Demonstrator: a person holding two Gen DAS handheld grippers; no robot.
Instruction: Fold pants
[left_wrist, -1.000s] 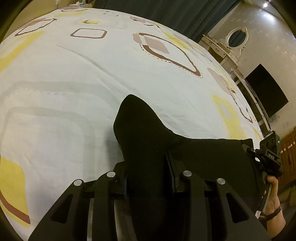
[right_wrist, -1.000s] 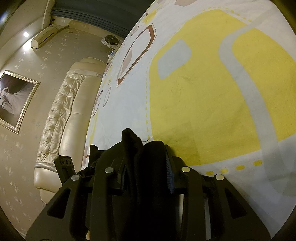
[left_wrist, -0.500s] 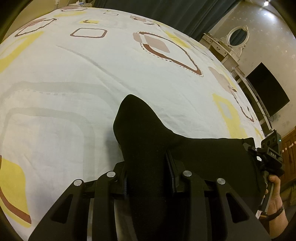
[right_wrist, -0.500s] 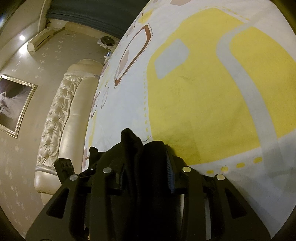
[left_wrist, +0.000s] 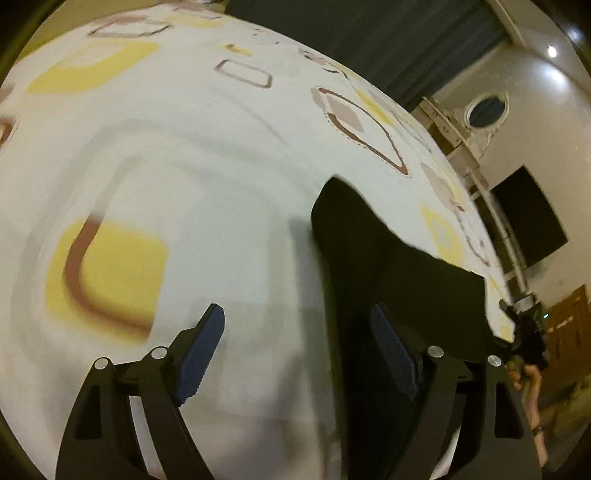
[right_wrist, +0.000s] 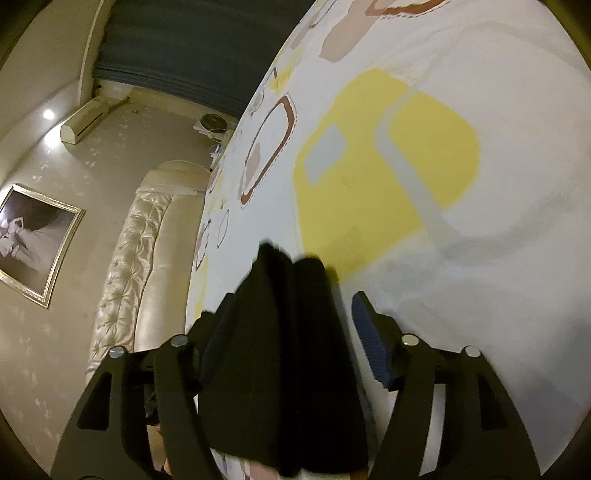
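The black pants (left_wrist: 391, 258) lie folded on the patterned bed sheet (left_wrist: 221, 166). My left gripper (left_wrist: 295, 347) has its jaws opening wide. Only the pants' left edge reaches in beside the right pad (left_wrist: 391, 350), and no pad presses on the cloth. In the right wrist view a bunched end of the pants (right_wrist: 280, 332) sits between the opening jaws of my right gripper (right_wrist: 291, 332). It leans against the left finger, while the right pad (right_wrist: 369, 343) stands apart from it. The right gripper (left_wrist: 528, 332) and a hand show beyond the pants' far end.
The sheet (right_wrist: 424, 166) spreads wide around the pants. A cream tufted headboard (right_wrist: 125, 277), a framed picture (right_wrist: 33, 243) and an air conditioner (right_wrist: 88, 118) are on the left. A dark screen (left_wrist: 528, 218) and a dresser with an oval mirror (left_wrist: 485, 110) stand past the bed's right edge.
Both grippers were shut on the pants and have now opened and let go. The left one has shifted left, so the pants sit right of its centre. Both views are motion-blurred.
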